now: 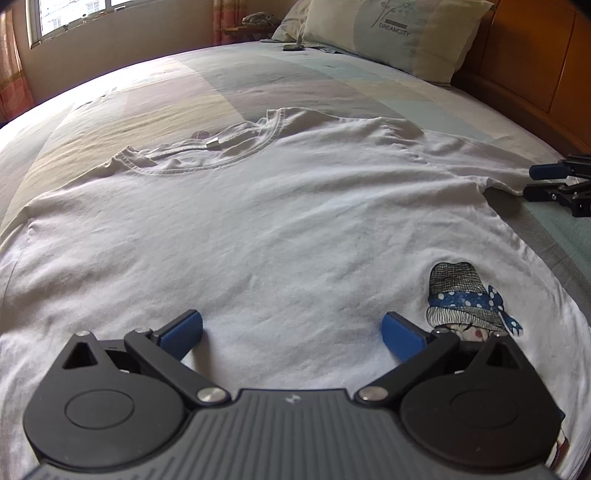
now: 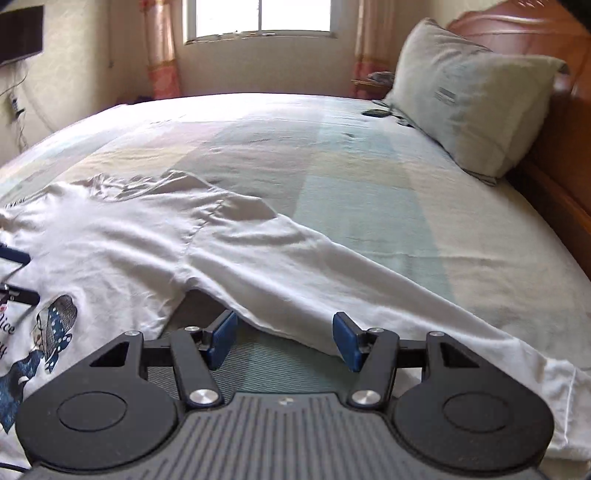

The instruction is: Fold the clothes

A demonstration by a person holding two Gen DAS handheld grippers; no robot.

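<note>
Across the bed (image 1: 369, 88) we had the shirt (image 1: 258, 221) spread flat, collar far. Our left gripper (image 1: 291, 334) hung unclenched over its near hem; our right gripper (image 2: 284, 339), jaws apart and empty, neared the sleeve (image 2: 332, 266). We judged we should pinch that edge squarely.

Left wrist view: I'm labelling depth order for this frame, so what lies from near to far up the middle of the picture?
left gripper → white T-shirt → shirt collar → striped bedsheet → pillow
</note>
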